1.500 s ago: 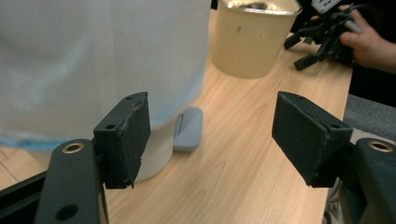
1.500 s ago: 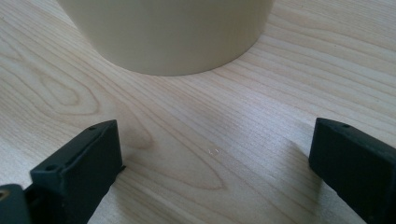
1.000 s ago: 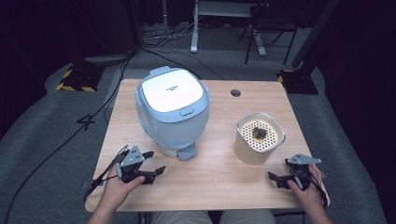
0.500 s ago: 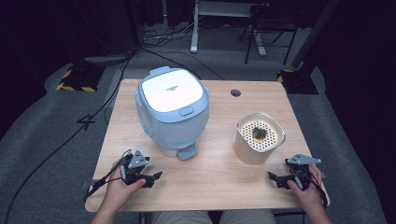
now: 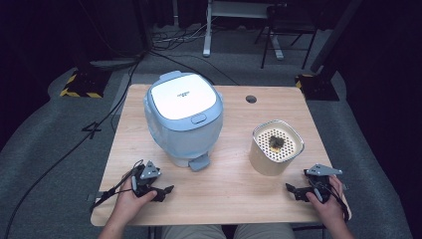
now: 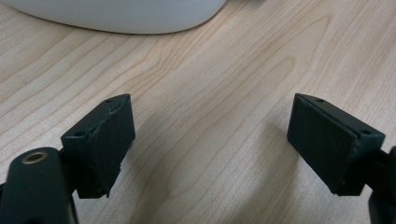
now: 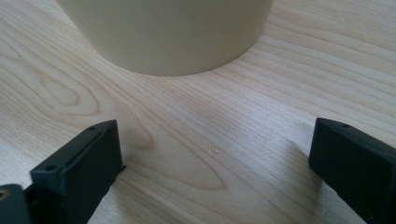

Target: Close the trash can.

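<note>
A light-blue and white lidded appliance [image 5: 184, 114] stands left of centre on the wooden table [image 5: 278, 99]; its pale base [image 6: 121, 14] shows ahead of the left jaws. At the right sits a beige container [image 5: 275, 147] with a perforated insert and something dark in it; its wall [image 7: 168, 32] rises just beyond the right jaws. My left gripper [image 5: 160, 191] rests near the front edge, open [image 6: 212, 100] over bare wood. The right gripper [image 5: 294, 189], low on the front right, is also open [image 7: 217, 126] with nothing between its jaws.
A round cable hole [image 5: 251, 99] lies in the table's far side. Bare wood stretches along the front between the two grippers. Cables [image 5: 114, 99] trail on the grey floor at the left, and a desk frame [image 5: 239, 20] stands behind.
The left gripper has slid slightly back towards the table's front edge. The right gripper, the appliance and the container have stayed put.
</note>
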`<state>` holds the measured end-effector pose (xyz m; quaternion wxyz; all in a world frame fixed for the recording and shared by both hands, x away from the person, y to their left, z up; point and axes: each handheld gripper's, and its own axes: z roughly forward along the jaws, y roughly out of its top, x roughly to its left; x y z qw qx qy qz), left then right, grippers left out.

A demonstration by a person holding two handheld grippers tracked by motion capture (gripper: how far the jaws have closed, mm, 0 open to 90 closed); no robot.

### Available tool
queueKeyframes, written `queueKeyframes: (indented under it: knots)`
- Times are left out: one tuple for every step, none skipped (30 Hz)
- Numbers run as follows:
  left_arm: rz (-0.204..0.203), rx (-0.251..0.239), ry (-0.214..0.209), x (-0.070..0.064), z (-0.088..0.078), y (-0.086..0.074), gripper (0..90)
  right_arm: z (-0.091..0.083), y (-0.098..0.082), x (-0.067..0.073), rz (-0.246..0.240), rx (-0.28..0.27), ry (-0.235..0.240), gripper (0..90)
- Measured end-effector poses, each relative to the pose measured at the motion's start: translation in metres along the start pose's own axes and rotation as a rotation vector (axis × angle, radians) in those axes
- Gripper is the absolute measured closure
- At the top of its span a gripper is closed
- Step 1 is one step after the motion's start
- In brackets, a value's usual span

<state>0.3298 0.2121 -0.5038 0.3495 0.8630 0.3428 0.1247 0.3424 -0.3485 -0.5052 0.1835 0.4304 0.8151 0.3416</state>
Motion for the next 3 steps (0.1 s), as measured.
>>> queueKeyframes:
  knots:
    - [0.0,0.0,0.0,0.0,0.0,0.0,15.3,0.0,0.0,0.0,0.0,0.0,0.0,2.7]
    - [-0.001,-0.001,0.0,-0.0001,0.0001,0.0,15.3,0.0,0.0,0.0,0.0,0.0,0.0,2.7]
    - [0.0,-0.001,0.0,-0.0001,0.0001,0.0,15.3,0.0,0.0,0.0,0.0,0.0,0.0,2.7]
